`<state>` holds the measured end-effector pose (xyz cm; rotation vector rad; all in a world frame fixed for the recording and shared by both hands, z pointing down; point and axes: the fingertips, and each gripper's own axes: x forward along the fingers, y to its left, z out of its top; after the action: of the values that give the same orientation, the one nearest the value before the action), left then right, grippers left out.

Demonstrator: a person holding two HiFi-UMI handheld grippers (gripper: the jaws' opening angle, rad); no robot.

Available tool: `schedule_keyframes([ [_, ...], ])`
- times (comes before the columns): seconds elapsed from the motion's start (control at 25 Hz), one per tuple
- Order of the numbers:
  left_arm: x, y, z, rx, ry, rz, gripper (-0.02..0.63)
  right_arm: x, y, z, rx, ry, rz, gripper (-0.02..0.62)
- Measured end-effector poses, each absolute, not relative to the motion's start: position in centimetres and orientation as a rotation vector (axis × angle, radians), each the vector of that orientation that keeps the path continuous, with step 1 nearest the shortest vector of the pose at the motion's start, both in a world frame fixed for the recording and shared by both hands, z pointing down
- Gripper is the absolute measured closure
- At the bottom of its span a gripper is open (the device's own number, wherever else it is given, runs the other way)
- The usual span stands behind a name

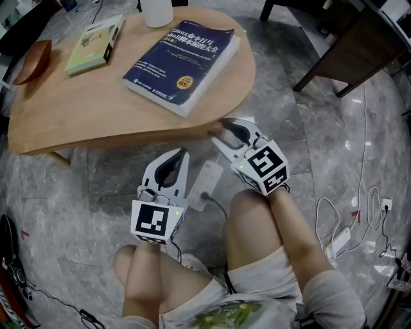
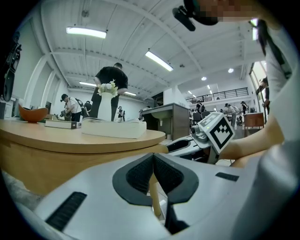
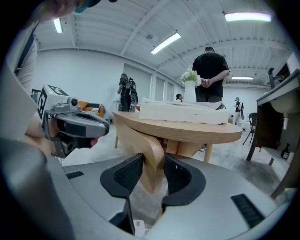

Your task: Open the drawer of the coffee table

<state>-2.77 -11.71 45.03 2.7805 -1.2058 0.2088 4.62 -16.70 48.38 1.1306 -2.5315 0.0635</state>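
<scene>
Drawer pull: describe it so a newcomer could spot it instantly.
Start at the rounded wooden coffee table carrying the blue book. Under its near rim hangs a curved wooden pull, the only piece clamped by the right gripper.

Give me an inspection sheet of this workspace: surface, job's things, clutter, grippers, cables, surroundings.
Surface: wooden coffee table on a grey stone floor.
Job's things: wooden pull under the table's edge; the drawer itself cannot be made out.
Clutter: blue book, green book, brown bowl and white vessel on the tabletop.
Grippers: right gripper closed on the pull; left gripper shut, holding nothing, over the floor.
Cables: power strip beside the left gripper; white cables on the floor at right.
Surroundings: dark furniture; person standing beyond the table.
</scene>
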Motion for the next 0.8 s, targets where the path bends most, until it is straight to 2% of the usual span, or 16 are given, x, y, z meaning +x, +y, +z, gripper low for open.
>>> schedule_keyframes([
  [0.36, -2.5, -10.8, 45.4, 2.799, -1.167, 0.252, 0.597, 4.8, -16.5, 48.1, 1.113, -2.549, 0.016, 0.449],
  [0.44, -2.8, -10.8, 45.6, 2.788, -1.172, 0.256, 0.595, 5.1, -16.3, 47.9, 1.123, -2.547, -0.004, 0.472],
  [0.6, -3.0, -11.0, 45.2, 2.782, -1.179, 0.224, 0.596, 5.1, -16.3, 48.0, 1.112, -2.525, -0.029, 0.477],
  [0.8, -3.6, -10.7, 45.5, 2.778, -1.177, 0.221, 0.595, 4.6, -16.0, 48.1, 0.998, -2.391, -0.294, 0.476],
])
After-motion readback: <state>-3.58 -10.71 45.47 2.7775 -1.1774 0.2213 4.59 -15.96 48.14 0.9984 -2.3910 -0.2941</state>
